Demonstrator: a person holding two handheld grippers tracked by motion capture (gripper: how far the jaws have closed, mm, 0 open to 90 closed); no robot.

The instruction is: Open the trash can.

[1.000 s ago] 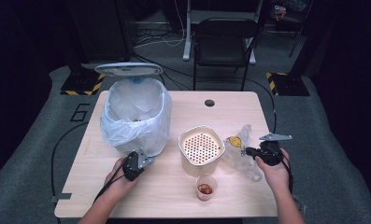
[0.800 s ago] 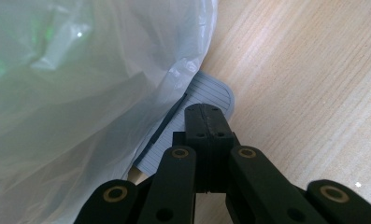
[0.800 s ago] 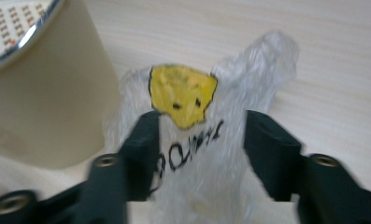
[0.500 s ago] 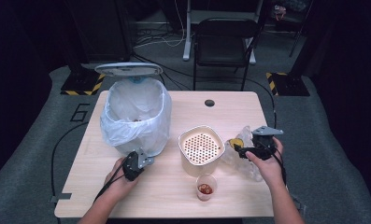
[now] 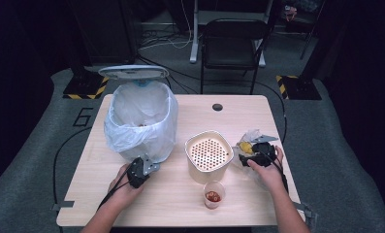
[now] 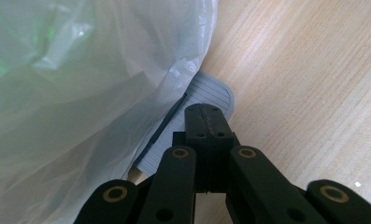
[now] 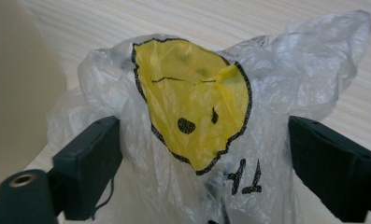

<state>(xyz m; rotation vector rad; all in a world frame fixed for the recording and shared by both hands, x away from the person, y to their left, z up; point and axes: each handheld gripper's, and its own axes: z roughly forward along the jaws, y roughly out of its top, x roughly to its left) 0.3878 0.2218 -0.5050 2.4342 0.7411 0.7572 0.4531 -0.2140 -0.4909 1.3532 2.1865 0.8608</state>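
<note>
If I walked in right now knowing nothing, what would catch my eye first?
Probably the crumpled plastic bag with a yellow smiley face, sitting between the open jaws of the right gripper. Next, the big bin lined with a white bag at the table's left, where the left gripper rests shut.

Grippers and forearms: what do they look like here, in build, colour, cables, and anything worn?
Both grippers are black. The left gripper has flat linkage bars with brass-ringed pivot holes and round screw recesses; a grey plate sits on top, and a black cable trails back along the forearm. The right gripper has blocky black jaws and a brass-ringed pivot. Forearms are bare, no sleeves visible.
</note>
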